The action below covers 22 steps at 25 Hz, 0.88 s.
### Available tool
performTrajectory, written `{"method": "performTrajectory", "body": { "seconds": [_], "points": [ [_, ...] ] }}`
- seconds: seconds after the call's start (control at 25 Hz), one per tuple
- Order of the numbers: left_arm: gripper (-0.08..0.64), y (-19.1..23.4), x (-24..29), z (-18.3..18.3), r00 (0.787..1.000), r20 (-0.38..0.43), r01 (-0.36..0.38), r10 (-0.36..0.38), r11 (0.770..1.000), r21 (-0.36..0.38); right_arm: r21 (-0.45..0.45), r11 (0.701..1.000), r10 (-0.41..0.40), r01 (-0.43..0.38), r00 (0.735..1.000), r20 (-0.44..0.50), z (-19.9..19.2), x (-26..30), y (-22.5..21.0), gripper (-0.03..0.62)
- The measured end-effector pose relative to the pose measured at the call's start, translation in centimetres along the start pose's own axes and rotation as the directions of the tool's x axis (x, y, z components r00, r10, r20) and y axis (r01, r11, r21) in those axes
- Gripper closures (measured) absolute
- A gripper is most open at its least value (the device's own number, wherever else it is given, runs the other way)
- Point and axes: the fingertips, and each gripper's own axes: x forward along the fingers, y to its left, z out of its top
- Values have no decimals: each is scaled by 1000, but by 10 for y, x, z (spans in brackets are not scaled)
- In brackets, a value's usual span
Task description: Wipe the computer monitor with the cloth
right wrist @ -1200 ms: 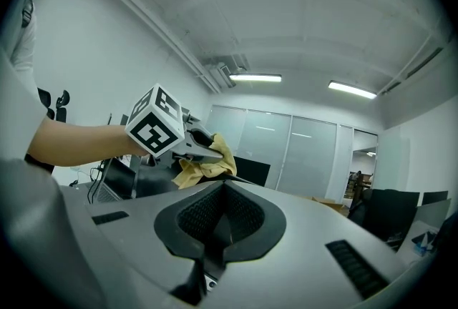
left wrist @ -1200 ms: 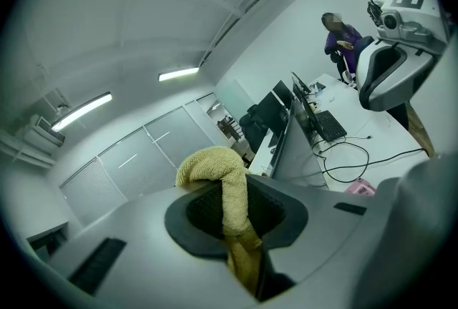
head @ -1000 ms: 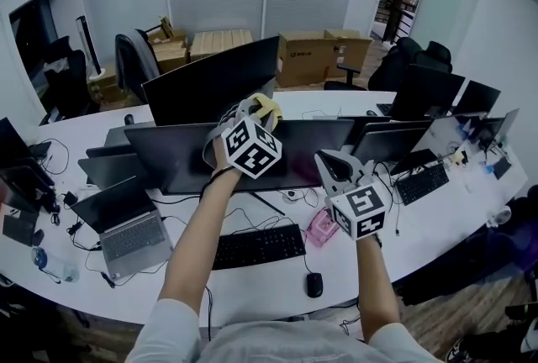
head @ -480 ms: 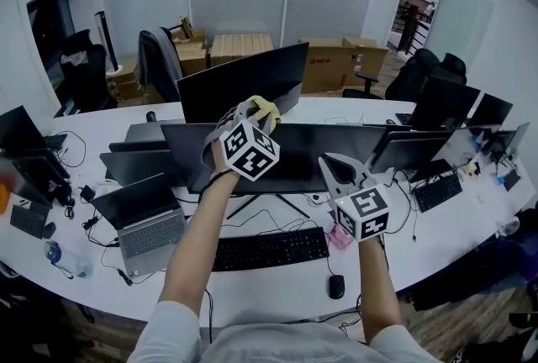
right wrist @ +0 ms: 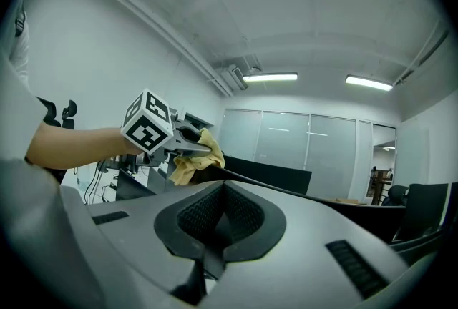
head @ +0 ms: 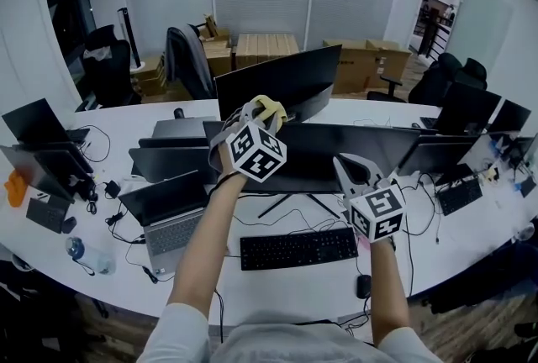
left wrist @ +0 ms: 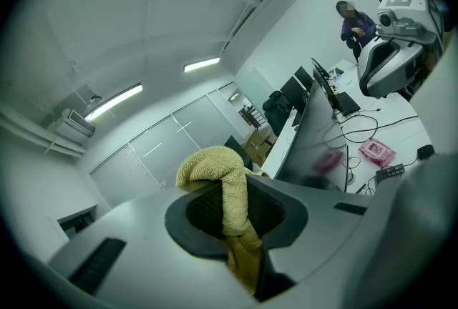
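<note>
Yellow cloth [left wrist: 236,200], seemingly black monitor [head: 324,155]

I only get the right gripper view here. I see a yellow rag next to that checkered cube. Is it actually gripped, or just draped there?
Observer: Gripped. The left gripper view shows the cloth pinched between the jaws of the left gripper, with a tuft bunched beyond them.
Operator: Where is that against the screen?
Observer: In the head view it sits at the top edge of the wide monitor, left of its middle.
Operator: What's on the desk underneath?
Observer: A black keyboard lies in front of the monitor, with an open laptop to its left.
</note>
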Motion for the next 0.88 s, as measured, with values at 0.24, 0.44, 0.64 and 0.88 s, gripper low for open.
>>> {"method": "performTrajectory", "body": {
  "seconds": [0.24, 0.44, 0.64, 0.88],
  "points": [
    [492, 24, -17, -28, 999, -14, -32, 32, 999, -8, -1, 1000, 15, -15, 1000, 3, 6, 17, 26, 566],
    [492, 48, -35, -54, 997, -32, -72, 71, 997, -27, -9, 999, 43, -43, 999, 8, 13, 30, 50, 566],
    [492, 70, -50, -78, 993, -49, -107, 104, 993, -56, -19, 997, 73, -73, 997, 10, 19, 42, 69, 566],
    [492, 86, -62, -97, 989, -62, -138, 135, 989, -47, -20, 994, 107, -107, 994, 24, 24, 58, 86, 566]
  ]
}}
